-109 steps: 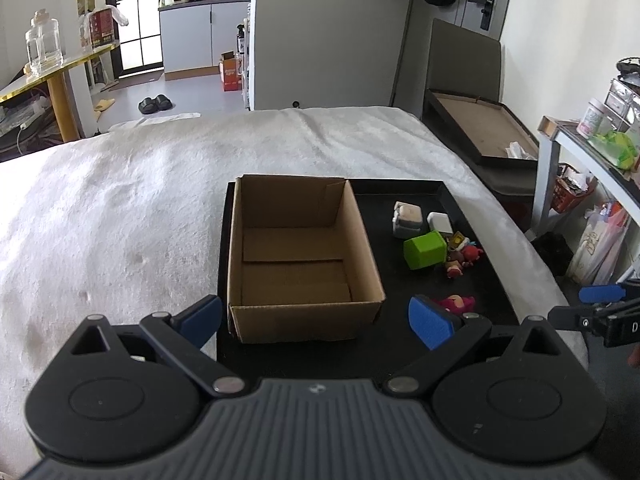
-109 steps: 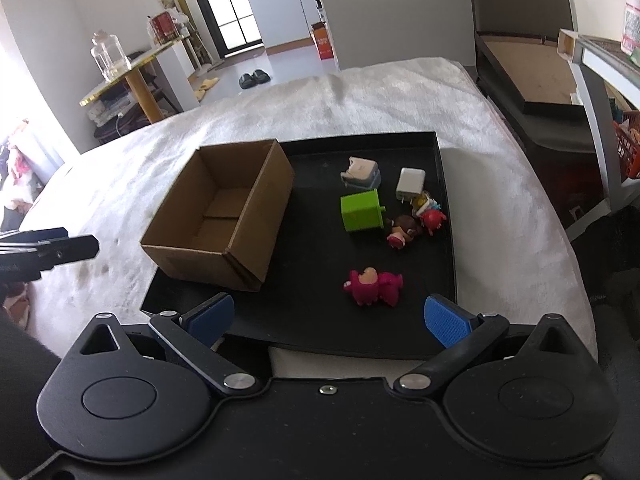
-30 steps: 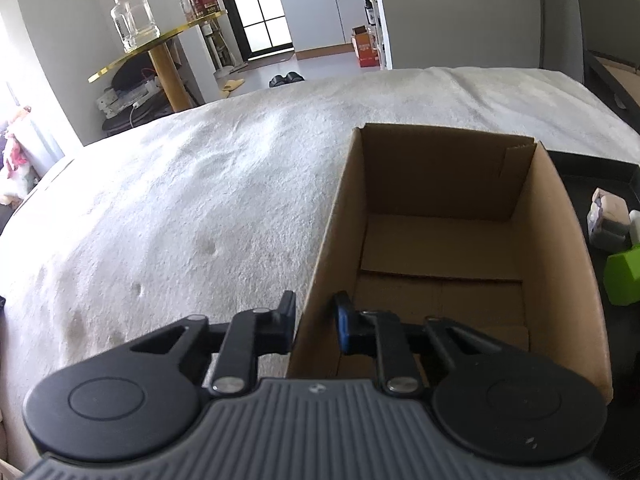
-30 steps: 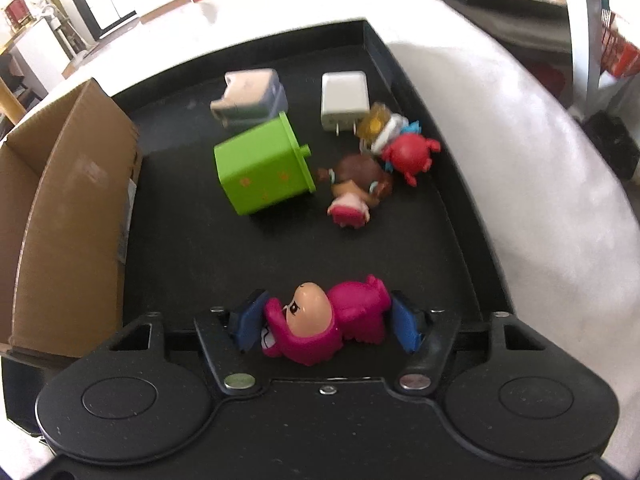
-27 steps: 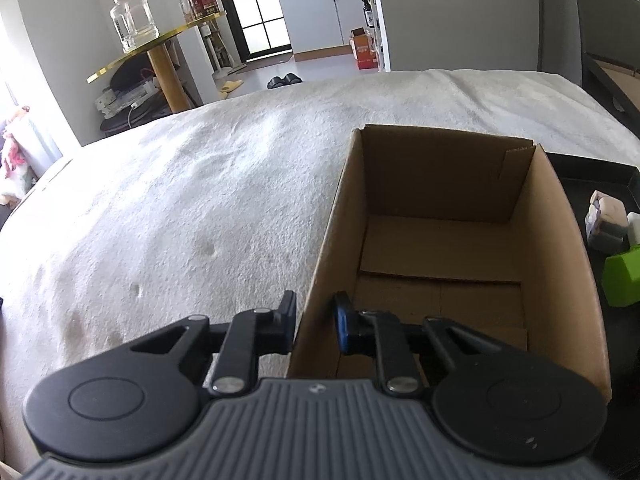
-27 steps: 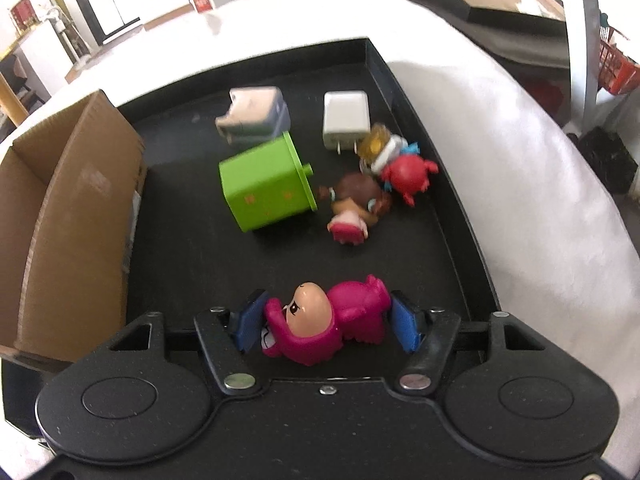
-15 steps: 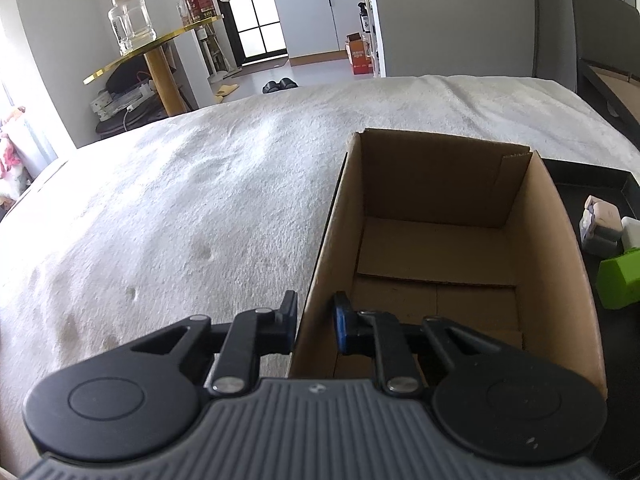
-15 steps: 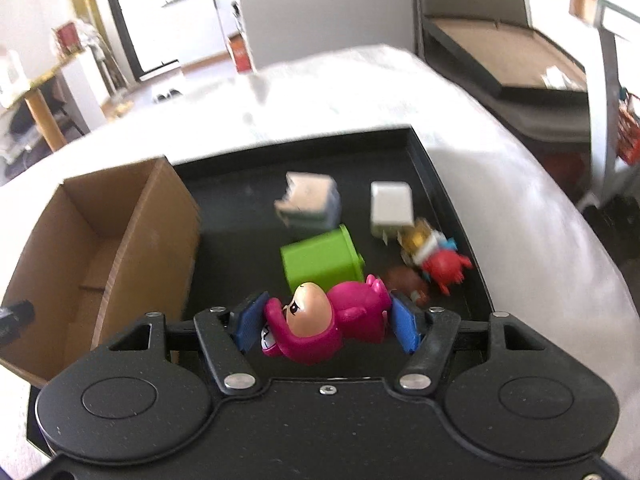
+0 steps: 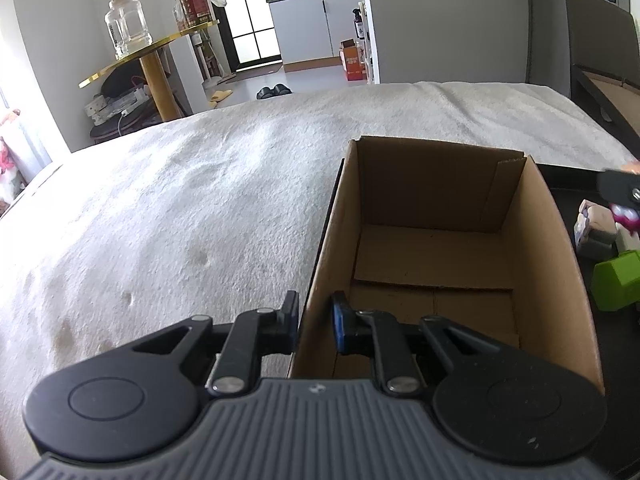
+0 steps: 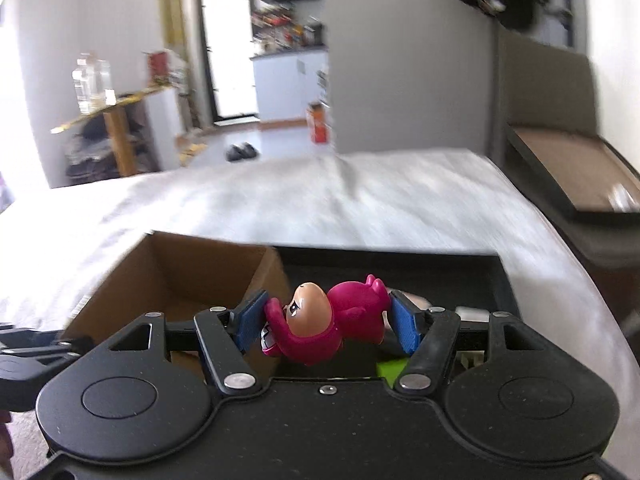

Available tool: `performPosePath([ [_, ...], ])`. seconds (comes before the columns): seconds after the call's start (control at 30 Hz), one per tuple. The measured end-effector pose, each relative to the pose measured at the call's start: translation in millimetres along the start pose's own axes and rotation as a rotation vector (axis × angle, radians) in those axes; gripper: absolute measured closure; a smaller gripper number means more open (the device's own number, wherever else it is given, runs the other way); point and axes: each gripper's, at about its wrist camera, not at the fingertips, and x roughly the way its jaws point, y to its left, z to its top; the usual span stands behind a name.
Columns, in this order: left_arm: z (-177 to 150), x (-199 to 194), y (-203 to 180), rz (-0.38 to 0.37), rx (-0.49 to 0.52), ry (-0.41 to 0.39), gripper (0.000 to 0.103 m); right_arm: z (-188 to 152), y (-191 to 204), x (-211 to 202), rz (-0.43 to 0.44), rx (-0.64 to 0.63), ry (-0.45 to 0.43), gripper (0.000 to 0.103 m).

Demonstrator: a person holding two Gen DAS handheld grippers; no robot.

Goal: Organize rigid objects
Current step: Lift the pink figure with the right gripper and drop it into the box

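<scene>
Nearest to us, our left tool (image 9: 315, 322) is pinched onto the near left corner of the cardboard box (image 9: 440, 256), one pad outside the wall and the blue pad inside it. Our right tool (image 10: 326, 322) is clamped on the pink figurine (image 10: 324, 326), which lies sideways between the blue pads with its tan face turned up toward the camera, lifted clear of the black tray (image 10: 400, 258) and hanging by the right wall of the box (image 10: 176, 276).

The box stands open at the left end of the tray, and we see only bare cardboard flaps on its floor. To its right on the tray, in the left wrist view, sit a green block (image 9: 618, 280) and, just beyond it, a pale boxy toy (image 9: 596, 230); the tip of our right tool (image 9: 622, 188) with a scrap of pink shows at the frame edge above them. In the right wrist view a sliver of green (image 10: 390, 370) peeks from under the tool, and a whitish item behind the right finger is too hidden to name.

The tray rests on a white bedspread (image 9: 180, 208). Beyond the bed we see a gold-topped round table (image 9: 148, 52) carrying a glass jar (image 9: 128, 24), dark slippers (image 9: 274, 91) on the floor, and white cabinets (image 9: 316, 26) beside a window.
</scene>
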Motion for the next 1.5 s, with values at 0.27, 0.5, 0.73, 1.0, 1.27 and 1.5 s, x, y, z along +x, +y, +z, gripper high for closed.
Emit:
performPosePath([
  [0.27,2,1,7,-0.039,-0.012,0.004,0.089,10,27,5,0.075,-0.075,-0.019,0.04],
  [0.5,1,2,9,-0.05,-0.015,0.005,0.089,12,45,10,0.116,-0.116,-0.017,0.04],
  [0.73,2,1,9,-0.053,-0.014,0.003,0.09,15,60,21,0.119,-0.191,-0.016,0.039],
  [1.0,3,1,6,-0.044,-0.001,0.011,0.09,14,54,24,0.087,-0.204,0.002,0.028],
  [1.27,5,1,4,-0.027,0.004,0.019,0.09,6,20,10,0.051,-0.115,0.051,0.022],
  [1.5,6,1,-1,-0.007,0.035,0.028,0.089,-5,-10,4,0.033,-0.017,0.109,0.02],
])
